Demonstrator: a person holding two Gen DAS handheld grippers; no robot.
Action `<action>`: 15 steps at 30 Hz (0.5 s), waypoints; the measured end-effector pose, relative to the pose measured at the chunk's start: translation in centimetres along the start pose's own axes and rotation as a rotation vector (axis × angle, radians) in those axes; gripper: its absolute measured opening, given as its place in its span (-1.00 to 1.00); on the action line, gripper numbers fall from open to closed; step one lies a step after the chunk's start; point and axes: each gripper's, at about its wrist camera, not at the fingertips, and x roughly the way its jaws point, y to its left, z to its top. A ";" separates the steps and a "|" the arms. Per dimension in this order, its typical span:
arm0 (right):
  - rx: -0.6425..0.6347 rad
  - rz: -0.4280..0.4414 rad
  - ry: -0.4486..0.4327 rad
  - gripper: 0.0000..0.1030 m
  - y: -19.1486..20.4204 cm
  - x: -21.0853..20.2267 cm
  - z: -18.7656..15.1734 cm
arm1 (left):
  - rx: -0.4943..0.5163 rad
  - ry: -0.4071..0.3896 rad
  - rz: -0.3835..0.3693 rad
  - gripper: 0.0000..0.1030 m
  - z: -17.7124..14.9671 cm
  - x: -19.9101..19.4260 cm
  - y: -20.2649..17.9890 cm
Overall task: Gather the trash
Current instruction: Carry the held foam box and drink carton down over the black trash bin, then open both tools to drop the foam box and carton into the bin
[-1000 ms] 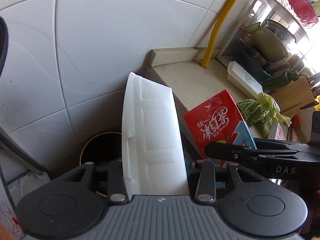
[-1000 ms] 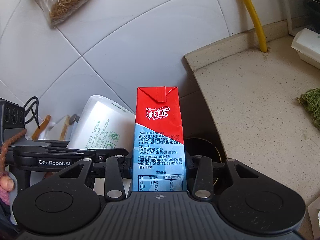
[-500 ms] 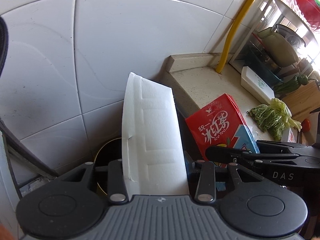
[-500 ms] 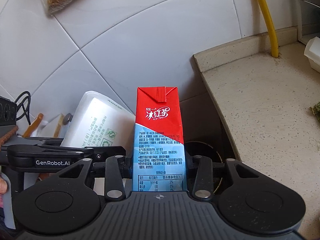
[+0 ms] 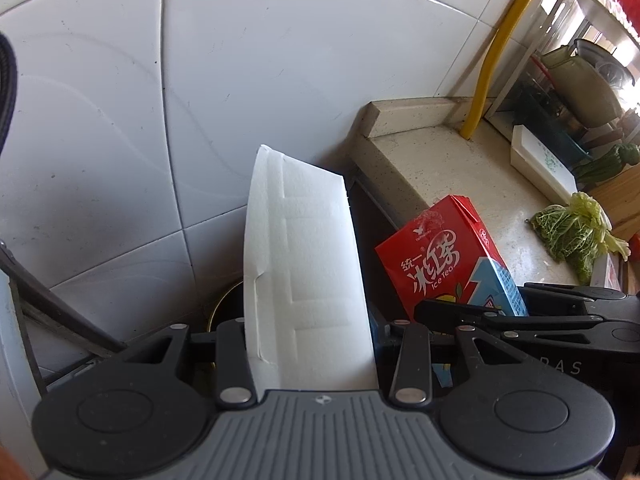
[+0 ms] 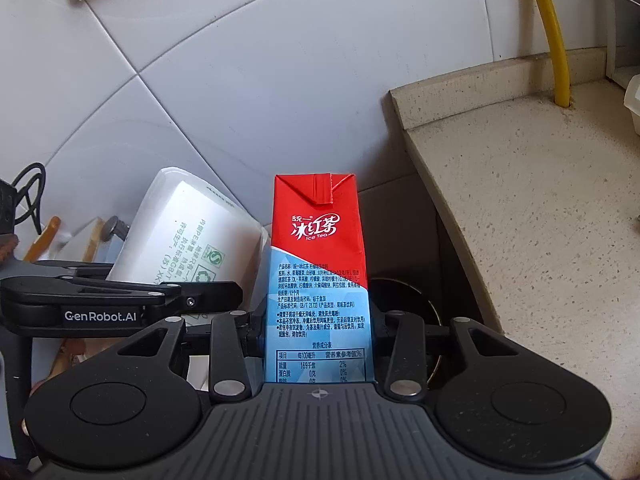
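Gripper left (image 5: 310,344) clamps the white foam tray (image 5: 304,276), gripper right (image 6: 318,334) the ice tea carton (image 6: 318,264); both hang above the dark bin (image 6: 404,300) beside the surface (image 6: 540,220). Dropping remains.

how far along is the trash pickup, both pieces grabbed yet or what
Done: both pieces are grabbed. The left gripper is shut on the white foam tray, and the right gripper is shut on the ice tea carton.
In hand: both hang beside the counter, above a dark round bin opening.
Left: neither piece has been dropped in yet.
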 end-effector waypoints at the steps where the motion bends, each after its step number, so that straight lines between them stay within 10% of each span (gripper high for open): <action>1: 0.002 -0.001 0.003 -0.06 0.0 0.1 0.0 | 0.001 0.003 0.004 -0.27 0.0 0.2 0.0; 15: 0.021 -0.059 0.058 -0.06 -1.0 3.3 0.1 | -0.012 0.067 0.044 -0.27 0.9 3.9 1.2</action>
